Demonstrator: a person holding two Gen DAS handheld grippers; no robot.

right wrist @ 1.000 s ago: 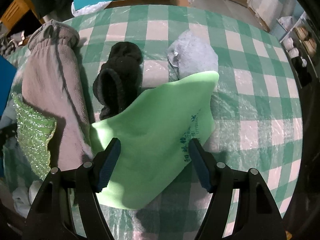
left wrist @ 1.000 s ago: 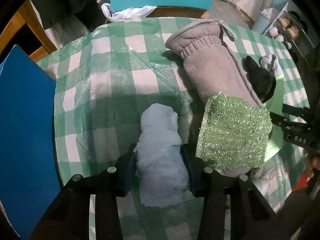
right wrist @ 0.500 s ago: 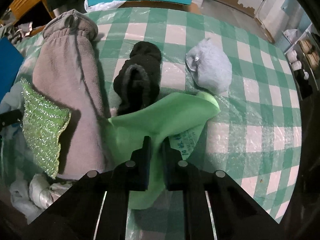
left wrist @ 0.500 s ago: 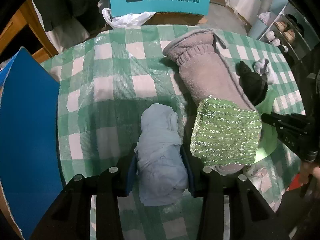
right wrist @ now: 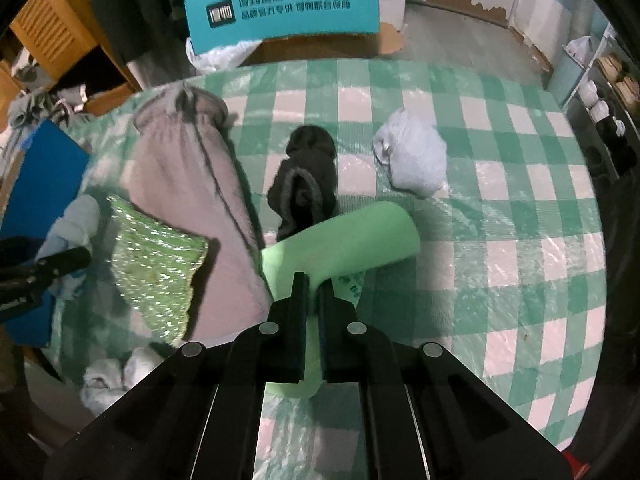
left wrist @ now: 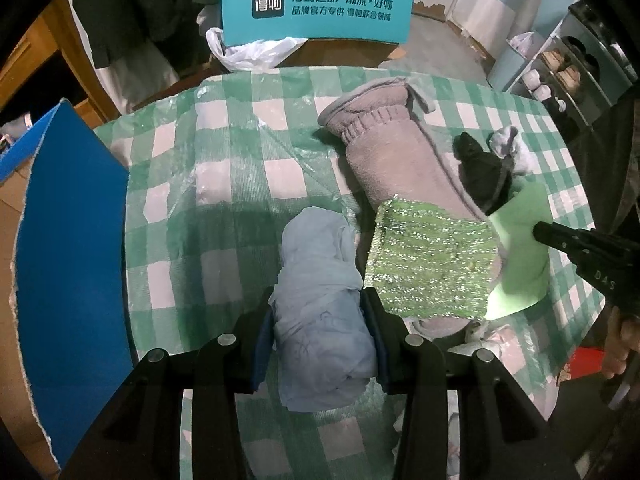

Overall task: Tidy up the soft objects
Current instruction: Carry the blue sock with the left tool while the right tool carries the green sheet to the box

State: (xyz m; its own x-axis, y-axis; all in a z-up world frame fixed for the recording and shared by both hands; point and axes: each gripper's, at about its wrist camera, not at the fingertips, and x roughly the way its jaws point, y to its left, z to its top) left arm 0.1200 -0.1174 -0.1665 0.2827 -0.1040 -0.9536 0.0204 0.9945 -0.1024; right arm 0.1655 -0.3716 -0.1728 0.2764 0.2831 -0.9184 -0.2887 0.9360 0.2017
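My left gripper (left wrist: pixel 318 312) is shut on a rolled pale blue cloth (left wrist: pixel 320 280) and holds it above the checked table. My right gripper (right wrist: pixel 314 284) is shut on a light green foam sheet (right wrist: pixel 344 240), which curls up off the table; the sheet also shows in the left wrist view (left wrist: pixel 520 248). A grey-brown fleece roll (right wrist: pixel 188 176) lies left of it with a sparkly green scrub cloth (right wrist: pixel 156 264) on its near end. A black sock (right wrist: pixel 304 184) and a pale grey-blue sock bundle (right wrist: pixel 416 160) lie beyond the sheet.
A blue board (left wrist: pixel 68 264) stands at the table's left edge. A teal chair back (left wrist: pixel 316 12) with a white plastic bag (left wrist: pixel 256 52) is behind the table. Small white bundles (right wrist: pixel 112 376) lie at the near left edge. Shelves (left wrist: pixel 568 76) stand far right.
My right gripper closed on the green sheet and lifted it, so it now curls. My left gripper rose and pulled back with the blue cloth in it.
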